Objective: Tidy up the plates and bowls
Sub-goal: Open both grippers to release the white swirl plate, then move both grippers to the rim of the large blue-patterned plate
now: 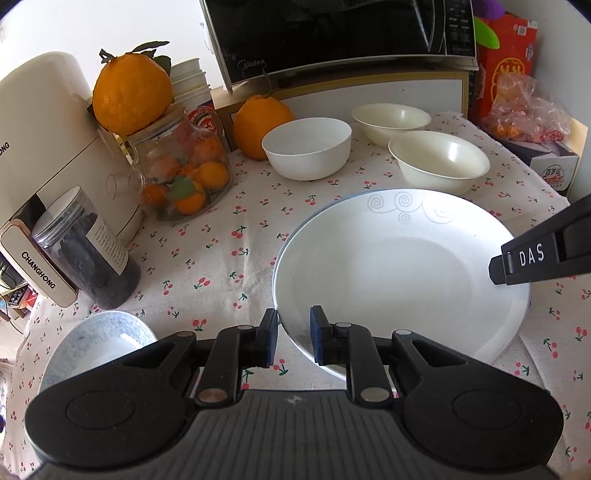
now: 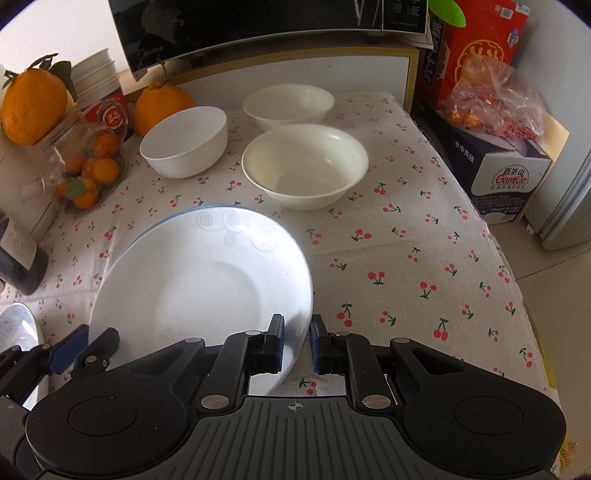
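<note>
A white plate (image 1: 399, 273) with grey swirls lies over a second plate whose blue-grey rim (image 1: 281, 248) peeks out on its left. Whether they touch I cannot tell. My left gripper (image 1: 293, 339) is shut on the near-left rim of the white plate. My right gripper (image 2: 297, 343) is shut on the right rim of the same plate (image 2: 199, 280). Behind stand a white bowl (image 1: 306, 147) and two cream bowls (image 1: 391, 120) (image 1: 439, 162). A blue-patterned bowl (image 1: 99, 343) sits at the near left.
A glass jar of small oranges (image 1: 184, 177), a dark jar (image 1: 88, 258), a cream appliance (image 1: 40, 147) and big oranges (image 1: 262, 125) crowd the left. A microwave (image 1: 332, 33) stands behind. Boxes and a plastic bag (image 2: 491, 99) line the right. The table's edge (image 2: 517, 280) drops off at right.
</note>
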The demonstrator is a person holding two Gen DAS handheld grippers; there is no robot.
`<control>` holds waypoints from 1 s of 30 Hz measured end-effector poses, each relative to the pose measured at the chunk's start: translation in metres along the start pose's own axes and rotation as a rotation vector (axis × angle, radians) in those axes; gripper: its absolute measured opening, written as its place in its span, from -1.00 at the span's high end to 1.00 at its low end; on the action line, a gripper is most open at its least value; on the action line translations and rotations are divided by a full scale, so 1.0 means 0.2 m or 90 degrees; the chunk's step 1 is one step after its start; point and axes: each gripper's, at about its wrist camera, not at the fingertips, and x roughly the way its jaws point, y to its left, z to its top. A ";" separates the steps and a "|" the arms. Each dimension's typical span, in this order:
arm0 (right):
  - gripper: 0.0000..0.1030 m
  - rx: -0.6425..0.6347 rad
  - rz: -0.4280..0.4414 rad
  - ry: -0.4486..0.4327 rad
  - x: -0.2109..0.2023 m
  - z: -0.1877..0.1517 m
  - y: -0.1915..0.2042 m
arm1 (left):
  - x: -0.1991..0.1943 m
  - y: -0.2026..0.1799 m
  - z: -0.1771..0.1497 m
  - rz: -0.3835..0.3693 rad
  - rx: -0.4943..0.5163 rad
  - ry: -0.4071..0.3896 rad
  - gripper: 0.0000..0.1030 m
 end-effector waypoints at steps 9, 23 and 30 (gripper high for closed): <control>0.72 -0.019 -0.011 -0.007 0.00 -0.01 0.02 | 0.01 0.01 0.00 -0.008 -0.006 0.008 0.68; 0.58 -0.020 0.008 -0.025 -0.05 0.00 0.01 | -0.02 0.05 0.00 -0.051 -0.033 0.033 0.38; 0.26 0.006 0.026 -0.021 -0.06 0.01 -0.03 | -0.06 0.08 0.00 -0.084 -0.046 0.051 0.08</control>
